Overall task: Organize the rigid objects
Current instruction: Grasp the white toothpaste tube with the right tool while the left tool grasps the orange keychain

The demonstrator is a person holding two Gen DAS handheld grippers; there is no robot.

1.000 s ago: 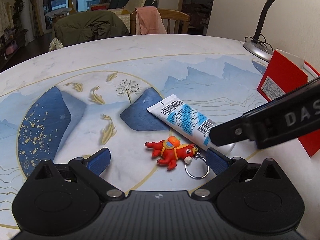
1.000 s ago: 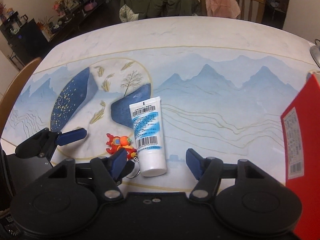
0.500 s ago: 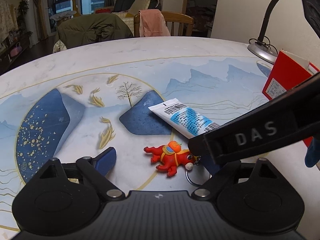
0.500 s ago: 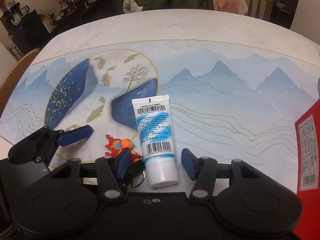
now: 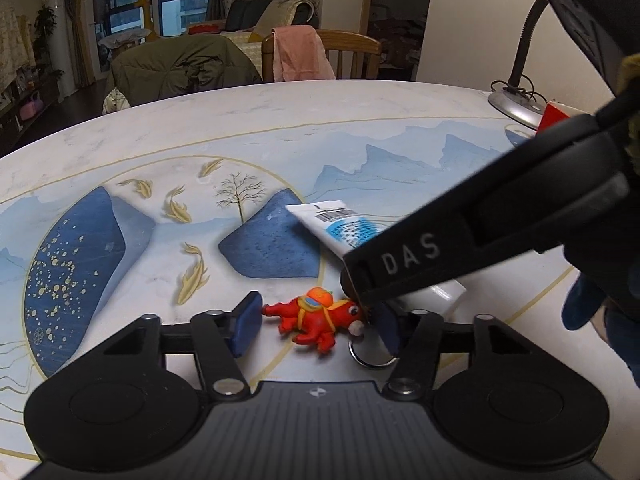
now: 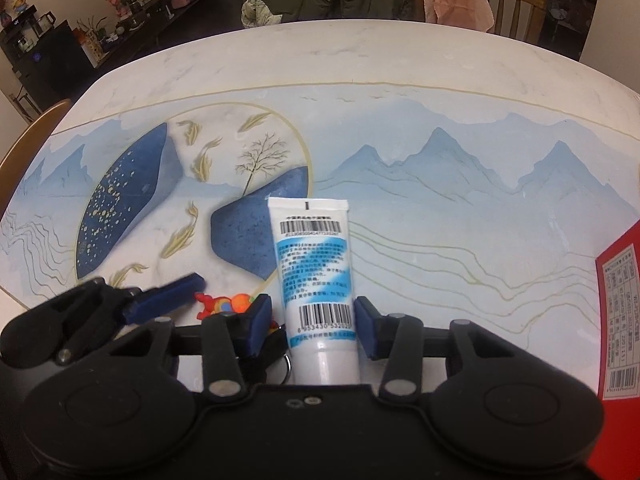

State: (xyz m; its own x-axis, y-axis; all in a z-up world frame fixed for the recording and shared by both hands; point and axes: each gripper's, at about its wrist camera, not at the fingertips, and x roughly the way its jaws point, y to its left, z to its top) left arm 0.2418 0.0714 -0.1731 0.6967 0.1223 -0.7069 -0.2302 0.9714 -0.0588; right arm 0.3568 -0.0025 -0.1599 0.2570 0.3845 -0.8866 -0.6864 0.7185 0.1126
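The left gripper (image 5: 316,326) is closing around the red toy keychain (image 5: 316,318), which lies on the table (image 5: 280,120) between its blue pads; the right pad's contact is hidden behind the other tool. The right gripper (image 6: 312,326) is closing on the white tube (image 6: 314,280), small gaps showing either side; the tube's cap end is cut off by the gripper body.

Right tongs (image 6: 314,326) closing around tube (image 6: 314,264), perhaps touching.

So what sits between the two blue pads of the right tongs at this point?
The white tube, lying on the table with its cap end toward the camera, as the right wrist view shows; the closing pads stand just clear of it.
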